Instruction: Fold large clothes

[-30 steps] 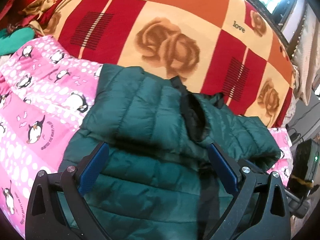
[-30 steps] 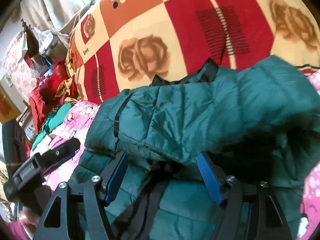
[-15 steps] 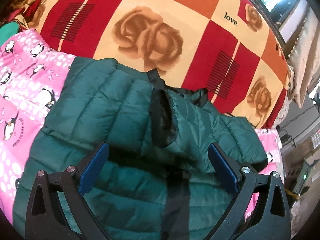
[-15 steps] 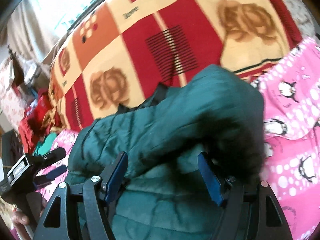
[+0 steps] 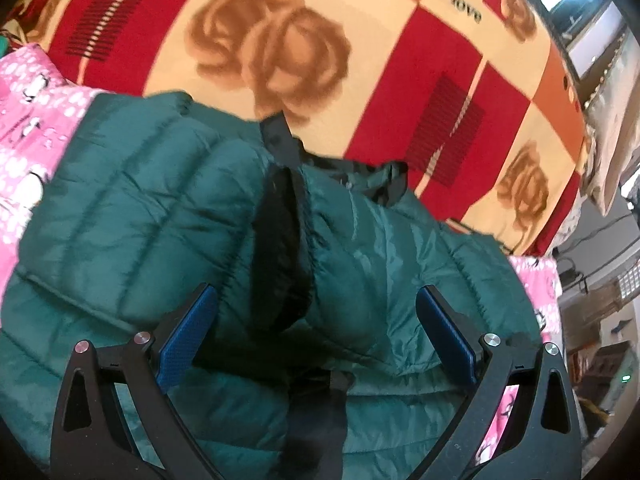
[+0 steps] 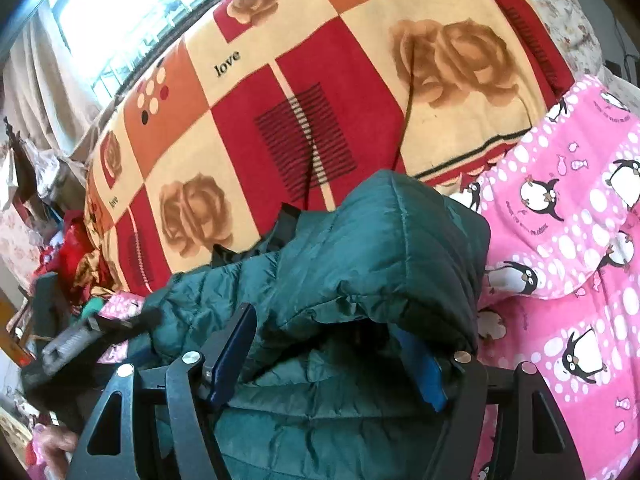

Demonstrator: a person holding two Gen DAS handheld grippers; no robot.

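Lying bunched on pink penguin sheet (image 6: 568,216): quilted green jacket (image 5: 160,216).

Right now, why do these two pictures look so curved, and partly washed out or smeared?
Left wrist view: the fisheye lens bends the rose blanket into a dome, corners go black, and the green jacket is motion-smeared. Right wrist view: the same bending, the window glares to white at upper left, and deep shadow lies under the jacket's fold.

We saw the green jacket (image 5: 132,216) run off the bottom edge. Its folded sleeve (image 6: 380,256) hid one blue pad (image 6: 420,364) partly, and the rose blanket (image 5: 272,44) was blurred.
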